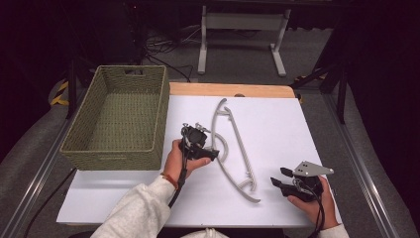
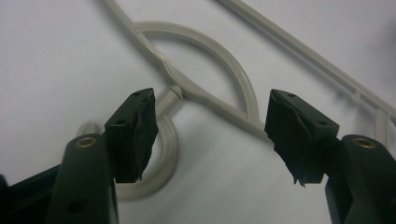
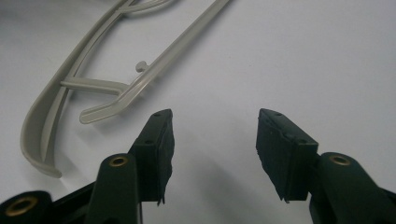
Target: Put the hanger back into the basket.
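- A grey plastic clothes hanger (image 1: 233, 148) lay flat on the white bench (image 1: 277, 124), well right of the woven green basket (image 1: 121, 119).
- The left tongs (image 1: 214, 152) hung spread over the hanger's hook (image 2: 163, 154), one pad beside the hook loop, nothing pinched between them.
- The right tongs (image 1: 280, 177) sat spread and empty, near the hanger's lower end (image 3: 51, 121), apart from it.

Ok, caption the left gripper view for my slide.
Open left gripper poised over the grey hanger's hook on the white table.
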Available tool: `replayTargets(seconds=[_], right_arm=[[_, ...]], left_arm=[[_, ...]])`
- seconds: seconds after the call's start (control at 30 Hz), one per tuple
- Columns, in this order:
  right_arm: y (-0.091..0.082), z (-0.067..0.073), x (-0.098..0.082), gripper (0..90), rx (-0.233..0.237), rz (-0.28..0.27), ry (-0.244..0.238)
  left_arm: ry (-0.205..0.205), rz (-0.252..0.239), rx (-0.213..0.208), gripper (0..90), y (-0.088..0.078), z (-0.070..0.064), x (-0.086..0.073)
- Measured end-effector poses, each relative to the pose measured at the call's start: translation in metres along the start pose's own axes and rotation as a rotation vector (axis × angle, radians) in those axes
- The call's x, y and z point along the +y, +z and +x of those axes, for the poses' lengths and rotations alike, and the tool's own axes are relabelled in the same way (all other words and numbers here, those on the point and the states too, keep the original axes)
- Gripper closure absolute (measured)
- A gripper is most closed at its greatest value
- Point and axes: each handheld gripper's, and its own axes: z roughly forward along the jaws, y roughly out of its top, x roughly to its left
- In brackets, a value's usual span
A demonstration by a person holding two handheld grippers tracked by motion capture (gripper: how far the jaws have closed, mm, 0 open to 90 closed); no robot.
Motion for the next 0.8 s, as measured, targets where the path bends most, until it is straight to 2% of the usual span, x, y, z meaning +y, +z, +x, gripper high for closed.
replayTargets(seconds=[0.07, 0.13, 0.27, 0.33, 0.4, 0.43, 0.53, 0.67, 0.73, 0.77, 0.8], right_arm=[[0.001, 0.001, 0.0, 45.7, 0.002, 0.005, -0.002], [0.002, 0.001, 0.0, 45.2, 0.002, 0.013, -0.01], [0.002, -0.001, -0.001, 45.1, -0.002, 0.014, -0.002], [0.002, -0.001, -0.001, 45.0, 0.002, 0.016, 0.0], [0.002, -0.001, -0.001, 45.0, 0.003, 0.017, -0.002], [0.002, -0.001, -0.001, 45.0, 0.004, 0.018, -0.003], [0.003, -0.001, -0.001, 44.9, 0.008, 0.02, -0.007], [0.004, 0.0, 0.0, 44.9, 0.016, 0.025, -0.01], [0.004, -0.001, -0.001, 44.8, 0.021, 0.03, -0.008], [0.005, -0.001, -0.001, 44.8, 0.021, 0.035, -0.005], [0.005, -0.001, -0.001, 44.7, 0.022, 0.037, -0.005]], left_arm=[[-0.024, 0.027, 0.03, 38.0, 0.013, 0.005, 0.009], [-0.066, 0.065, 0.018, 39.4, 0.024, 0.009, 0.013], [-0.098, 0.09, 0.093, 39.3, 0.04, 0.015, 0.02], [-0.107, 0.082, 0.095, 40.2, 0.041, 0.016, 0.022], [-0.087, 0.104, 0.121, 39.7, 0.044, 0.014, 0.026], [-0.063, 0.117, 0.152, 39.7, 0.047, 0.013, 0.029], [0.008, 0.141, 0.208, 41.0, 0.052, 0.008, 0.034], [0.026, 0.138, 0.204, 43.1, 0.052, 0.01, 0.035], [0.027, 0.118, 0.204, 53.0, 0.051, 0.012, 0.034], [0.023, 0.111, 0.202, 61.1, 0.051, 0.013, 0.033], [0.021, 0.11, 0.194, 61.3, 0.05, 0.014, 0.033]])
